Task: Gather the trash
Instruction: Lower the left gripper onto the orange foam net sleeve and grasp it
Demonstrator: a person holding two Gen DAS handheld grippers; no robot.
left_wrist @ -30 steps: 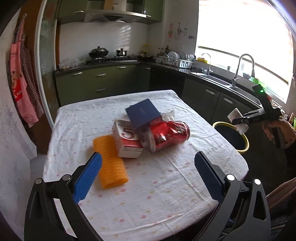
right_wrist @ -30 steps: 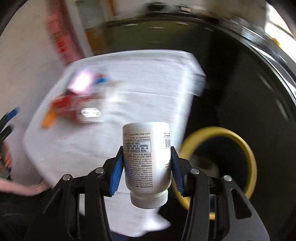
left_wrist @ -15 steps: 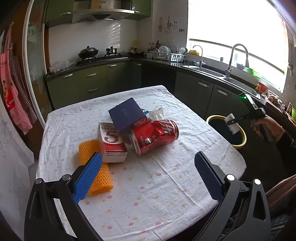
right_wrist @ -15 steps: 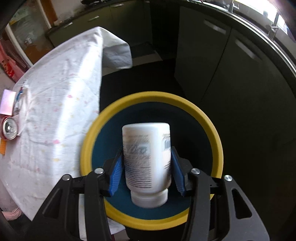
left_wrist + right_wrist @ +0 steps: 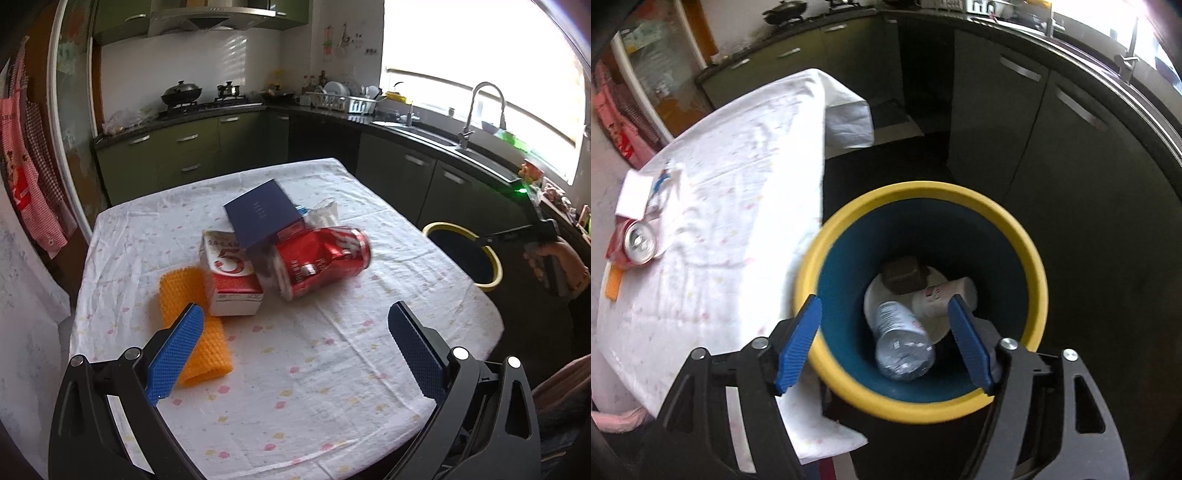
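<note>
Green cabinets [image 5: 192,147], bright window [image 5: 480,74], white-clothed table [image 5: 314,369].

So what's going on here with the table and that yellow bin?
A person is clearing trash with two handheld tongs. The right tongs hang over the yellow-rimmed bin, jaws opening with nothing between them; a white pill bottle lies inside beside a clear plastic bottle. The left tongs are open over the table, facing the remaining pile: a red can, a dark blue box, a red-and-white carton and an orange mesh sleeve.
</note>
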